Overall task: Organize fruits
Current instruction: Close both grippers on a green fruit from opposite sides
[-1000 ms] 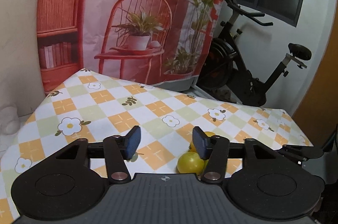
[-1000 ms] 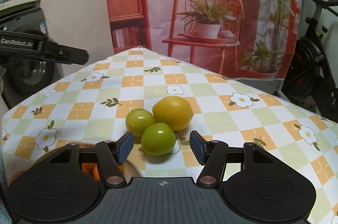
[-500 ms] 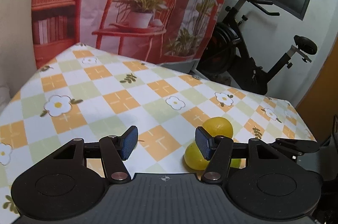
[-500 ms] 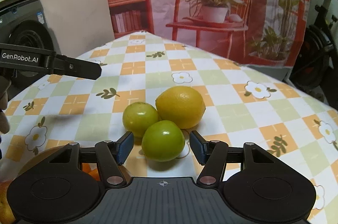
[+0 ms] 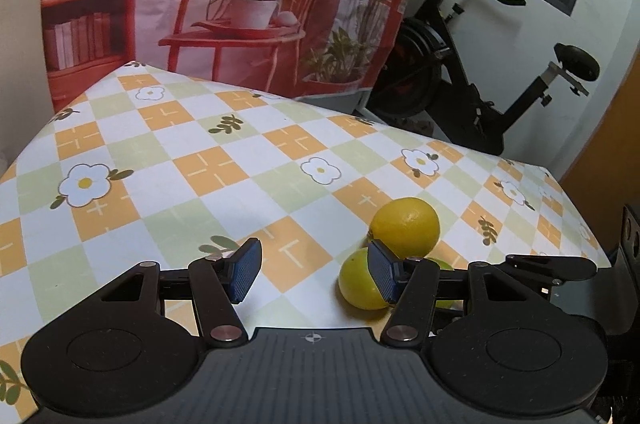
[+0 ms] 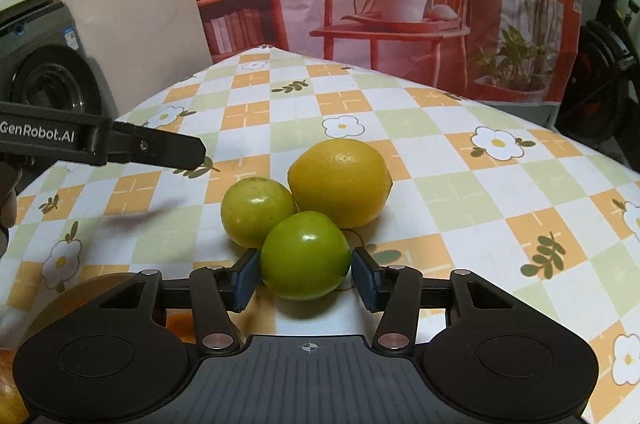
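Three fruits sit together on the checked tablecloth point(image 6: 460, 192): a yellow lemon point(image 6: 340, 180), a yellow-green fruit point(image 6: 256, 210) and a green fruit point(image 6: 306, 256). My right gripper point(image 6: 306, 266) has the green fruit between its closing jaws, and both pads touch its sides. My left gripper point(image 5: 314, 258) hangs low over the cloth to the left of the fruits. Its jaws are closing a little with nothing between them. Its right finger covers part of the yellow-green fruit point(image 5: 356, 284), in front of the lemon point(image 5: 404, 226). A left finger point(image 6: 156, 148) reaches in from the left edge.
A tan bowl rim point(image 6: 80, 292) holding orange fruit point(image 6: 180, 324) lies under my right gripper's left side. A hand point(image 6: 6, 200) shows at the left edge. An exercise bike point(image 5: 460, 92) and a printed backdrop point(image 5: 248, 4) stand behind the table.
Both grippers have sunk closer to the fruits. The right jaws have closed in from a wide gap until the pads meet the green fruit.
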Motion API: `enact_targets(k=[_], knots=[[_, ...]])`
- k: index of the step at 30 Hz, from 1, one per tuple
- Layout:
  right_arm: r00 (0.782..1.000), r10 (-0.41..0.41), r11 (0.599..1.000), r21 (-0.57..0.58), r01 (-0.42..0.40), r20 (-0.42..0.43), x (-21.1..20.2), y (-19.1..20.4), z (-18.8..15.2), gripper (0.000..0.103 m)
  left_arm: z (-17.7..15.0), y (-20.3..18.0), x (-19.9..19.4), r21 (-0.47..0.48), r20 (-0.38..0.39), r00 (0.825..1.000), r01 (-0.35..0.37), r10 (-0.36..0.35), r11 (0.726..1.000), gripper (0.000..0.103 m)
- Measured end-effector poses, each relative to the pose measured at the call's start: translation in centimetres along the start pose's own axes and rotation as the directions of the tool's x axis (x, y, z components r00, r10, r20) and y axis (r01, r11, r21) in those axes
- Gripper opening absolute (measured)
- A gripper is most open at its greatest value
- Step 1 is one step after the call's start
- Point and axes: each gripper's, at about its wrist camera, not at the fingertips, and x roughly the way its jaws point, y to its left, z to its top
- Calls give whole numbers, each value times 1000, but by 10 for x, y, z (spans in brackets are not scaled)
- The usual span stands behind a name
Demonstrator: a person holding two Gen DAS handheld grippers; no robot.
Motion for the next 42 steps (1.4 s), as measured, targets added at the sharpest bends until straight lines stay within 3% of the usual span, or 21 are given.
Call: enact_targets(k=[22,36,42], knots=[[999,-1,999,34,0,39,-16,-7,-12,45,-2,-18,15,71,-41,998,44,-41,996,60],[998,-31,997,73,27,52,-30,-23,-24,45,-4,-25,43,45,-103,991,88,-83,995,59],[998,-28,996,82,24,50,-30,-24,-27,45,-8,-26,50,51,-118,989,94,-87,994,51]])
